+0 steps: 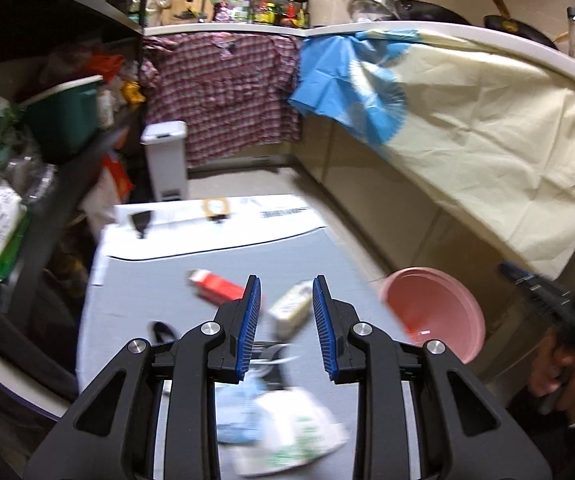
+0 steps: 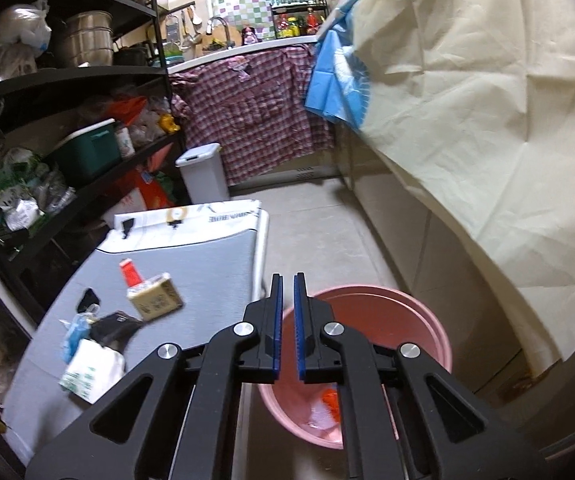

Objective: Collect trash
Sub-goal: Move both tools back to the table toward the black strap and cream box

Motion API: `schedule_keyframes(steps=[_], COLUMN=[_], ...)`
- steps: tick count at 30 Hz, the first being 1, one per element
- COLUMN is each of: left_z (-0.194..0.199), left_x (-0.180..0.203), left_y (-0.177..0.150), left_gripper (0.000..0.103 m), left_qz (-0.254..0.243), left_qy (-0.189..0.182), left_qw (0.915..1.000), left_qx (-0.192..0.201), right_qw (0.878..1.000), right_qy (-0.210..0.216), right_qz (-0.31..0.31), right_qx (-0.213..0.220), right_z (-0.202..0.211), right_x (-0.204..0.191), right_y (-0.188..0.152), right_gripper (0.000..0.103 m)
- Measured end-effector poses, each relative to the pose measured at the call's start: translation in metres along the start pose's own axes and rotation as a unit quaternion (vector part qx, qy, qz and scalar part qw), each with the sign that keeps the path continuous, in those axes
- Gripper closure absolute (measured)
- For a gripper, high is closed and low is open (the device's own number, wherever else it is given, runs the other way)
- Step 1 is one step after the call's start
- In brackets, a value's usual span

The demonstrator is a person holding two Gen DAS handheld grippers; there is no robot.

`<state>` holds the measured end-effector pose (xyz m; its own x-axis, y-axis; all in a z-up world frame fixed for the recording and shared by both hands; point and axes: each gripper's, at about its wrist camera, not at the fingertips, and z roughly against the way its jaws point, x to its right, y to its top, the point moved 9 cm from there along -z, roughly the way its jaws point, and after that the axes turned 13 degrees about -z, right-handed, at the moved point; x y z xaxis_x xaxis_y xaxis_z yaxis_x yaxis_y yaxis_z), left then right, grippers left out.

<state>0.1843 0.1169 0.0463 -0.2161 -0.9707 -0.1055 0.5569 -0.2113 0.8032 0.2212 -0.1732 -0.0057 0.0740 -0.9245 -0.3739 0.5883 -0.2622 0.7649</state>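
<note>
Trash lies on a grey mat [image 1: 135, 300] [image 2: 207, 264]: a red carton [image 1: 217, 286] [image 2: 130, 273], a beige carton [image 1: 289, 310] [image 2: 155, 298], a white-green packet [image 1: 291, 436] [image 2: 89, 374] and a blue wrapper [image 2: 73, 332]. My left gripper [image 1: 286, 328] is open just above the beige carton, which shows between the pads. My right gripper [image 2: 287, 328] is nearly closed and empty above the rim of a pink bucket [image 2: 367, 320] [image 1: 435, 312]. The bucket holds red and white scraps [image 2: 327, 404].
A black shelf rack [image 2: 67, 80] full of goods runs along the left. A white pedal bin [image 1: 166, 160] [image 2: 203, 172] stands by the far counter. A cream sheet [image 2: 467, 120] covers the right cabinets. A plaid cloth [image 1: 223, 92] hangs at the back.
</note>
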Motion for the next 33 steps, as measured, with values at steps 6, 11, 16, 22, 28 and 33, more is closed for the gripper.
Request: schedule_keyframes(steps=[6,11,16,22,28,33], left_z=[-0.025,-0.037,-0.050,-0.054,-0.066,-0.077], left_x=[-0.055,-0.080,-0.104,-0.118,-0.117,-0.125], left_y=[-0.046,-0.061,-0.080,-0.083,-0.094,-0.105], left_gripper=[0.089,0.089,0.089,0.089,0.089,0.089], left_qz=[0.065,0.087,0.111,0.128,0.115,0.123], left_qy=[0.003,0.011,0.025,0.034,0.045,0.048], left_qw=[0.9975,0.9955,0.9920,0.9896,0.9893,0.9868], left_qx=[-0.029,-0.036,-0.055,-0.056,-0.079,-0.093], right_qw=[0.999,0.998,0.996,0.993,0.989,0.985], right_qy=[0.027,0.050,0.074,0.090,0.093,0.084], right_qz=[0.004,0.018,0.017,0.018,0.007,-0.004], right_qx=[-0.017,-0.027,-0.043,-0.070,-0.116,-0.153], right_z=[-0.009,-0.030,-0.061,-0.104,-0.146,-0.172], right_x=[-0.050,-0.096,-0.132,-0.163,-0.178,-0.182], right_y=[-0.018,-0.032,-0.042,-0.063,-0.086,-0.101], right_gripper=[0.093,0.093,0.092,0.070,0.044,0.043])
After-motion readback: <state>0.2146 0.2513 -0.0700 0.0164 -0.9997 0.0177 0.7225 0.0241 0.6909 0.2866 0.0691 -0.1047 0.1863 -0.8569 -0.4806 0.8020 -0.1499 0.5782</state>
